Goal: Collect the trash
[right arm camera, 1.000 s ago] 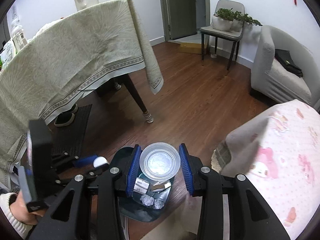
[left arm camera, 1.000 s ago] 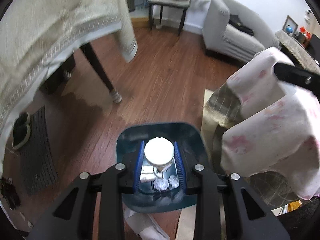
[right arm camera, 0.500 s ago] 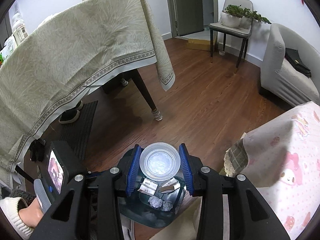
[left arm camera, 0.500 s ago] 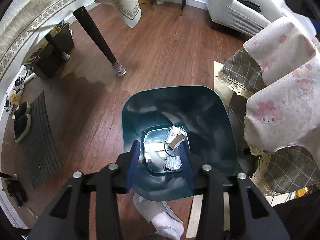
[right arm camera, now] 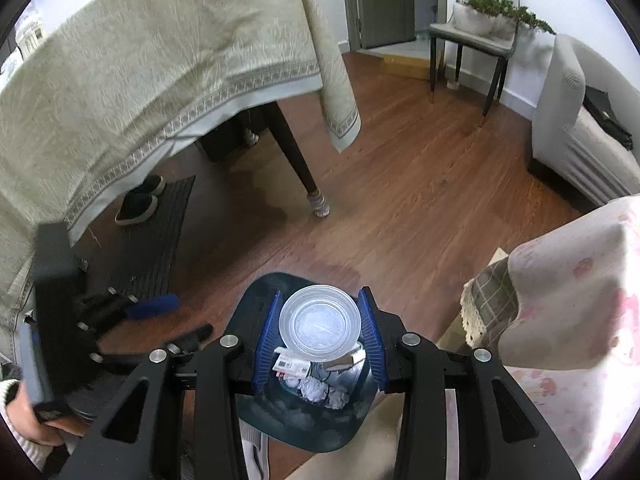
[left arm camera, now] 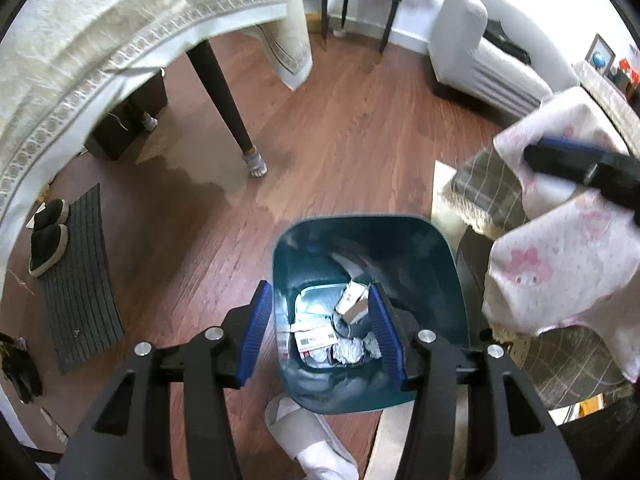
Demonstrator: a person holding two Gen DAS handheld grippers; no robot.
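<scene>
A dark teal trash bin [left arm camera: 432, 256] stands on the wood floor and holds crumpled foil, cartons and paper scraps [left arm camera: 320, 336]. My left gripper [left arm camera: 320, 328] is open and empty right above the bin's mouth. My right gripper [right arm camera: 318, 332] is shut on a clear plastic cup [right arm camera: 318, 322], held mouth toward the camera above the same bin [right arm camera: 256, 304]. The left gripper also shows at the left of the right wrist view [right arm camera: 152, 306].
A table with a pale cloth [right arm camera: 160, 60] and a dark leg [right arm camera: 296, 160] stands to the left. A pink-patterned cloth [left arm camera: 560, 260] covers furniture at right. A grey mat with black shoes [left arm camera: 76, 280], a sofa [right arm camera: 580, 120] and a chair with a plant [right arm camera: 472, 28] are around.
My left gripper let the white-lidded container drop into the bin, then opened wider and rose. My right gripper kept the clear cup over the bin.
</scene>
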